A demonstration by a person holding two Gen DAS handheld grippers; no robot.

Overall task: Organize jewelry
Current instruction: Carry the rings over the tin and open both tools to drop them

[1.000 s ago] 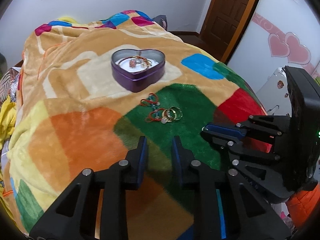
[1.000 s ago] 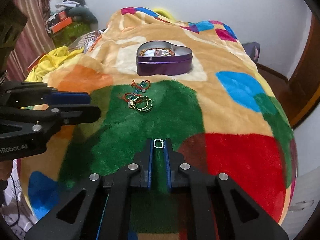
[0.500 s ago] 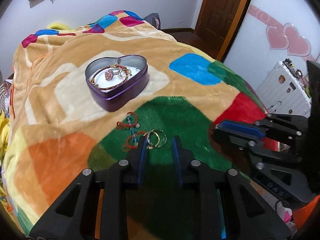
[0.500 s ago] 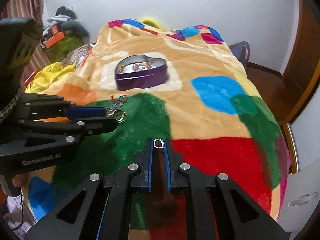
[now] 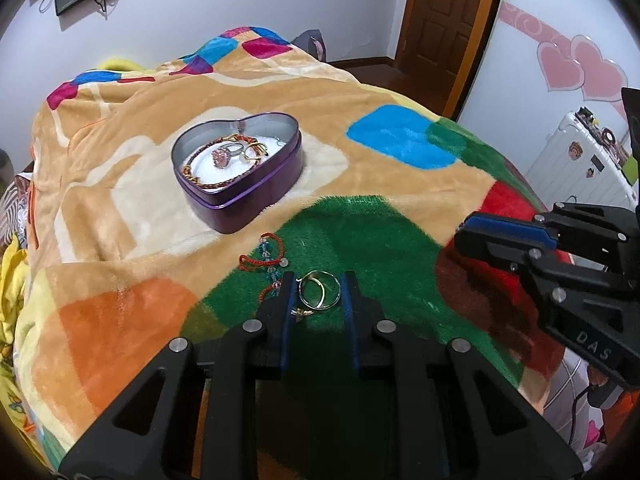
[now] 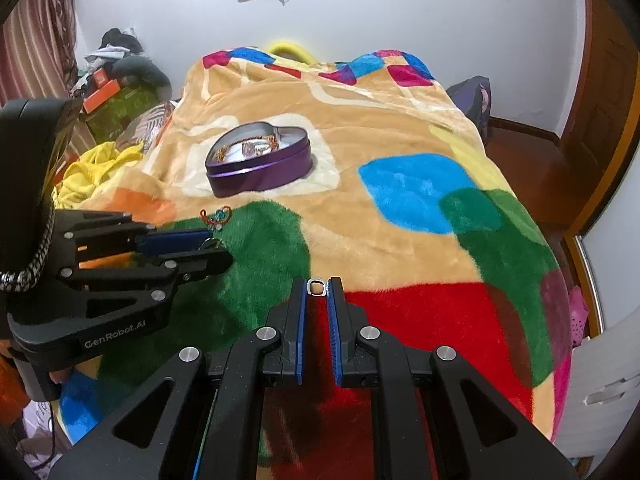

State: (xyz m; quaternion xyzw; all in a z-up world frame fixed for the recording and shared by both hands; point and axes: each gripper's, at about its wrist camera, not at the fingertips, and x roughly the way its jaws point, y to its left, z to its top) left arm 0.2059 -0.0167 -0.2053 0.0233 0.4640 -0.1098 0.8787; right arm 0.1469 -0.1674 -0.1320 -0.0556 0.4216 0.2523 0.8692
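Note:
A purple heart-shaped tin sits on the blanket and holds a bracelet and rings; it also shows in the right wrist view. My left gripper is open, its fingers on either side of two gold hoops on the green patch. A red cord bracelet with blue beads lies just left of it. My right gripper is shut on a small silver ring and holds it above the blanket. The left gripper also shows in the right wrist view.
A colourful patchwork blanket covers the bed. A white suitcase stands at the right, a wooden door behind. Clothes and clutter lie left of the bed.
My left gripper has moved forward and down until its open fingers straddle the gold hoops. My right gripper has drifted right, still holding the silver ring.

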